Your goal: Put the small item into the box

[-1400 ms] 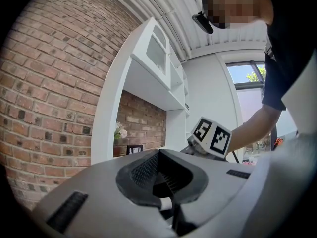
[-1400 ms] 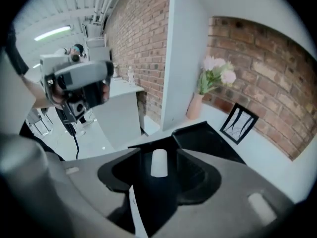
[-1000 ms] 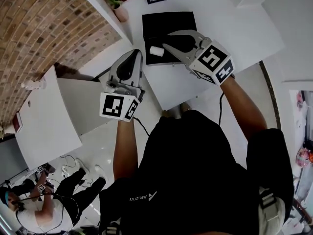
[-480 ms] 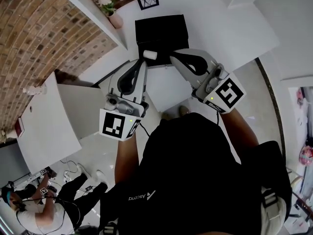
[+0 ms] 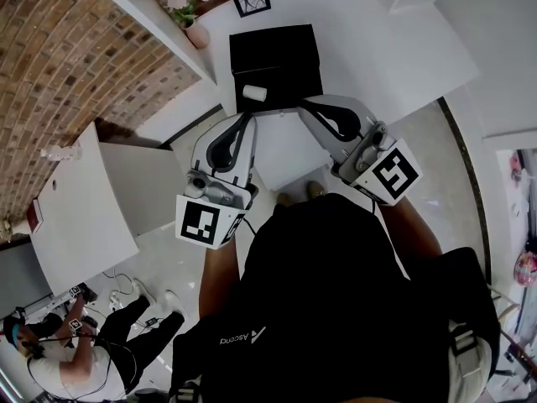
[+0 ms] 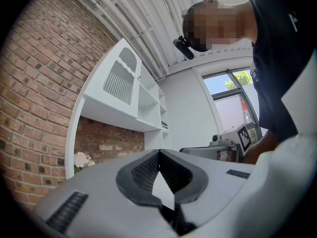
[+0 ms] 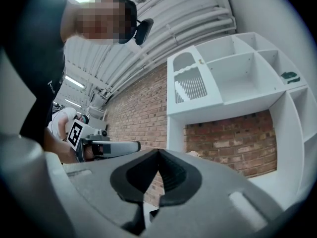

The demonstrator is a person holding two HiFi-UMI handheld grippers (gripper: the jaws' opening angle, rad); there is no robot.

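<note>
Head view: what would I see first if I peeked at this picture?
First, the two hand-held grippers in the middle, the left hand-held gripper and the right hand-held gripper, each with a black-and-white square-marked cube, both shut and empty. Just past their tips sits a black box on the white table, with a small white item in it. A brick wall fills the left.

Black box [image 5: 277, 50], rectangular and open, flat on the white tabletop close to its left edge. Small white item [image 5: 254, 93], a short cylinder on its side, lying on the box's black interior at the near left corner.
</note>
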